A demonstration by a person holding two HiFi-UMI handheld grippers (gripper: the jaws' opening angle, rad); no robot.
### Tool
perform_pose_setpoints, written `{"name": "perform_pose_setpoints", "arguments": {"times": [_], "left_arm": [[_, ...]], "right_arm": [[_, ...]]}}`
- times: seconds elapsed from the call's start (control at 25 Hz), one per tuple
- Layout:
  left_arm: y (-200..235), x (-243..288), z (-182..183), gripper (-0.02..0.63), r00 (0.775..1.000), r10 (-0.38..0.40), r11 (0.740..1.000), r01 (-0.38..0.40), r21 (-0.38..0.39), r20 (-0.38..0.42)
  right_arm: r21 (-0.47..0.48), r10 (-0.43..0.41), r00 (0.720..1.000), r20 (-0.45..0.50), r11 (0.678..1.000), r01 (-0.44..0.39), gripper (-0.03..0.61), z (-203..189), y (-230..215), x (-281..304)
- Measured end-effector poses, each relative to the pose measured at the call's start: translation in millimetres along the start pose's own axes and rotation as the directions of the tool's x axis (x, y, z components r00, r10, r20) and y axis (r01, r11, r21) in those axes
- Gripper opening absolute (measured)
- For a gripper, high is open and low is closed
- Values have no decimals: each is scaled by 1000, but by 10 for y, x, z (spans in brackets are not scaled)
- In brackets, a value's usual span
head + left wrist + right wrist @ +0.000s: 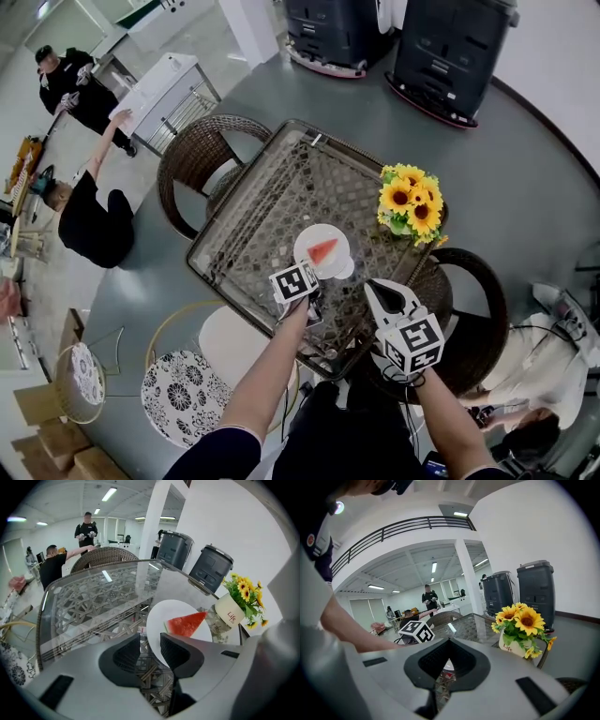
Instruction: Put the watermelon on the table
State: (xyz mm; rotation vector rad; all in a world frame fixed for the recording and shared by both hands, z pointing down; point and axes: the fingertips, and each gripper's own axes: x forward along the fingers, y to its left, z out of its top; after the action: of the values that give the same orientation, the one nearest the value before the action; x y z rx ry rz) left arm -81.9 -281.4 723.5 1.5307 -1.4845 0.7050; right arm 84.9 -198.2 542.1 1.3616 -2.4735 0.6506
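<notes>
A red watermelon wedge lies on a white plate that rests on the glass-topped wicker table. My left gripper hangs at the plate's near edge. In the left gripper view its jaws stand open with a gap; only glass and wicker show between the pads. The plate and the watermelon sit just beyond the right finger. My right gripper hovers off to the right over the table's near corner, shut and empty.
A pot of sunflowers stands at the table's right corner. Wicker chairs flank the table, and a floral stool is near left. Two dark machines stand behind. People are at the far left.
</notes>
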Motion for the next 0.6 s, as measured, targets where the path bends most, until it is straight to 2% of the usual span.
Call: {"name": "perform_pose_setpoints", "arguments": {"times": [0.12,0.24,0.4,0.6], "left_arm": [[78,-137,32,121,999,-6,1000,6,11,31],[45,-392,102,121,992,-83,994,75,79,93],[-108,-815,171,120,956,-228,965,198,170,183],[-298,-1360,205,118,903,-341,918,260,300,263]], "right_arm": [[2,-8,1000,7,1000,8,3,21,26,-26],[7,-19,1000,22,1000,19,3,67,81,-52],[-3,-13,999,44,1000,13,3,147,227,-77],[-16,-1,998,68,1000,2,3,241,447,-148]]}}
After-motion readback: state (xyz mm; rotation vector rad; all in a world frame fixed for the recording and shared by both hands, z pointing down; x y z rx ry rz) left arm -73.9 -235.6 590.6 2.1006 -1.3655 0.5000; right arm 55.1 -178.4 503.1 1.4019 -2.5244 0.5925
